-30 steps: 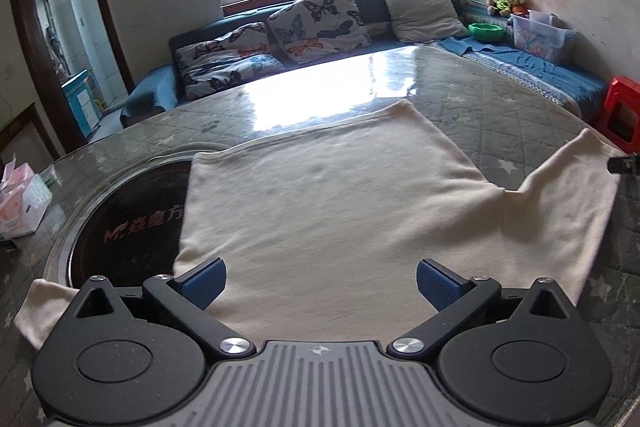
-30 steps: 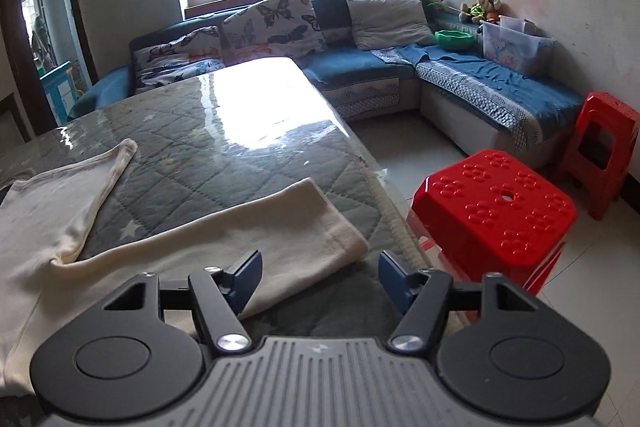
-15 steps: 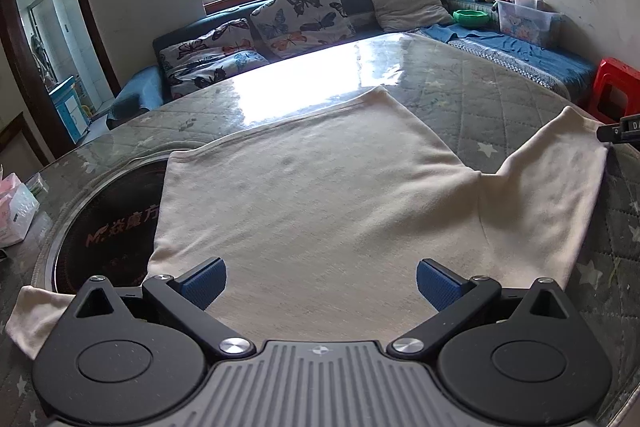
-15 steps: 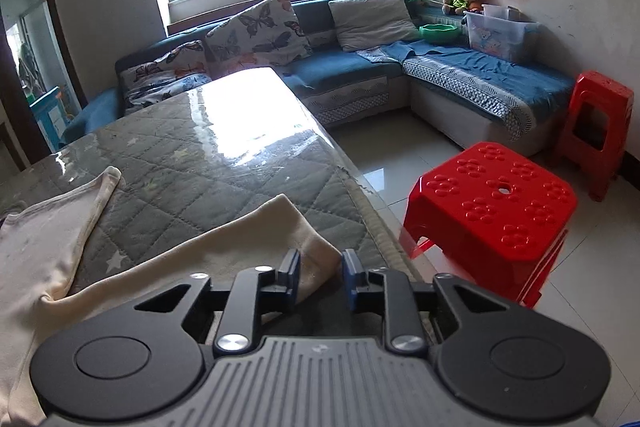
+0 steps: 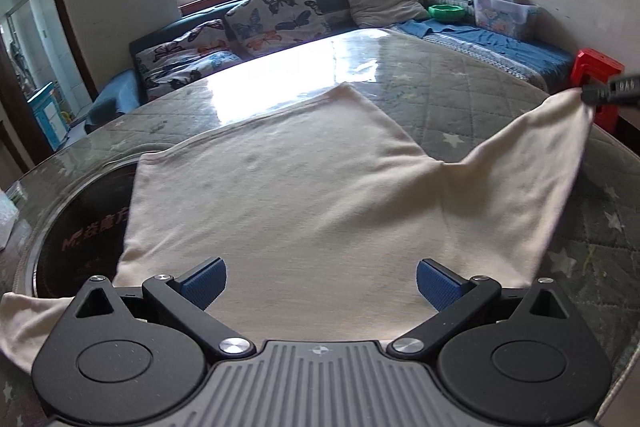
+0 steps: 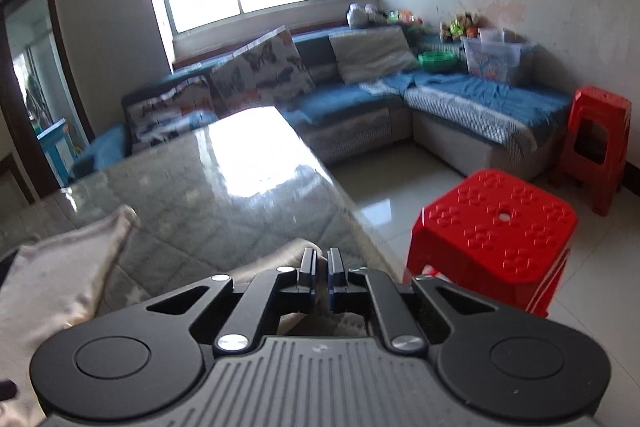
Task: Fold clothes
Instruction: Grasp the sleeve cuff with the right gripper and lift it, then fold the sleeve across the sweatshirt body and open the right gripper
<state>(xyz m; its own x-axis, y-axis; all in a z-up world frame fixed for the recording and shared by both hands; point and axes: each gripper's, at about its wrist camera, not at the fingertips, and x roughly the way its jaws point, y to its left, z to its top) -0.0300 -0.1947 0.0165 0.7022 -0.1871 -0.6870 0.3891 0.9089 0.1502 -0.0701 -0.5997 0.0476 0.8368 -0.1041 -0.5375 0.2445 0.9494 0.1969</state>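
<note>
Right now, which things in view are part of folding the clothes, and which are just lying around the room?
Part of the job:
cream garment, spread on the table
right gripper, jaws just closed on the sleeve end
left gripper, jaws open over the garment

Just lying about:
red stool
butterfly cushions
green bowl
plastic storage box

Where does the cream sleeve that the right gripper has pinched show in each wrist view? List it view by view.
Left wrist view: the cream sleeve rises at right, its tip pinched by the right gripper near the edge.
Right wrist view: only the sleeve's end shows, low centre, clamped in the shut jaws.
Shared landmark: the tall red plastic stool, far right in both.
</note>
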